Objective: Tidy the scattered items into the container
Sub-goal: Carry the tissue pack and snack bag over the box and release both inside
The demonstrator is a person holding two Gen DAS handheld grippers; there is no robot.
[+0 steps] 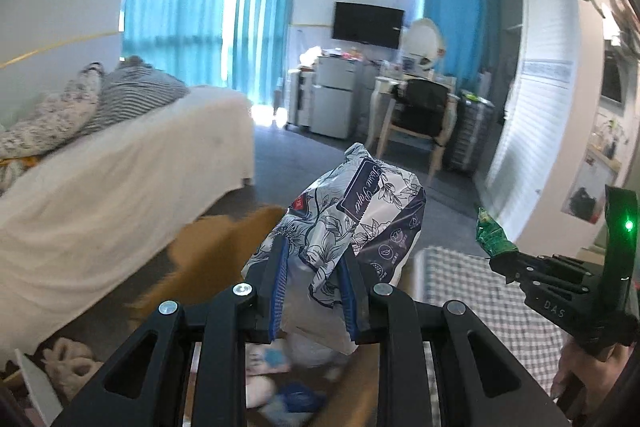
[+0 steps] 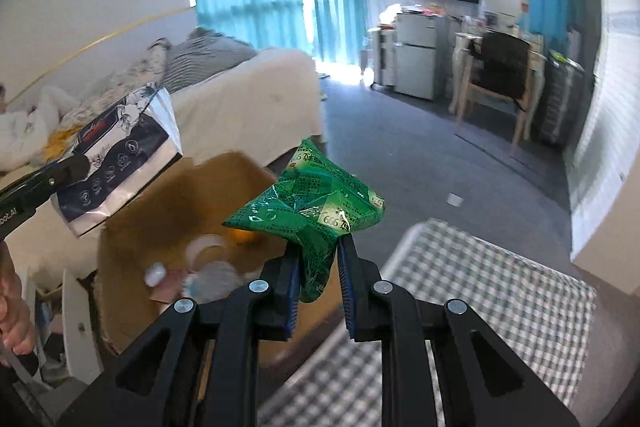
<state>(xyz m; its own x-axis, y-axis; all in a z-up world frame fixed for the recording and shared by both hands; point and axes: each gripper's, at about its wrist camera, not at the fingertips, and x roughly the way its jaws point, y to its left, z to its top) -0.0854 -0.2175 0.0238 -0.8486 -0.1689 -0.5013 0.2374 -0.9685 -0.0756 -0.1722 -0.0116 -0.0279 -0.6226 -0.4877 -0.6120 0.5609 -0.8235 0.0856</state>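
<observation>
Carry step: left tool (image 1: 312, 291) pinches the tissue pack (image 1: 352, 223), right tool (image 2: 318, 293) pinches the green packet (image 2: 316, 207), both lifted ahead of their tools. Box (image 2: 160, 203) sits below-left; next, seemingly, lower and release inside.

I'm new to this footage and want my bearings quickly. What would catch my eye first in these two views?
Each gripper holds up a packet: the left gripper has its jaws shut on a floral tissue pack, the right gripper on a crumpled green packet. Below them sits an open cardboard box already holding items, beside a checked cloth. Bright turquoise curtains fill the far wall.
</observation>
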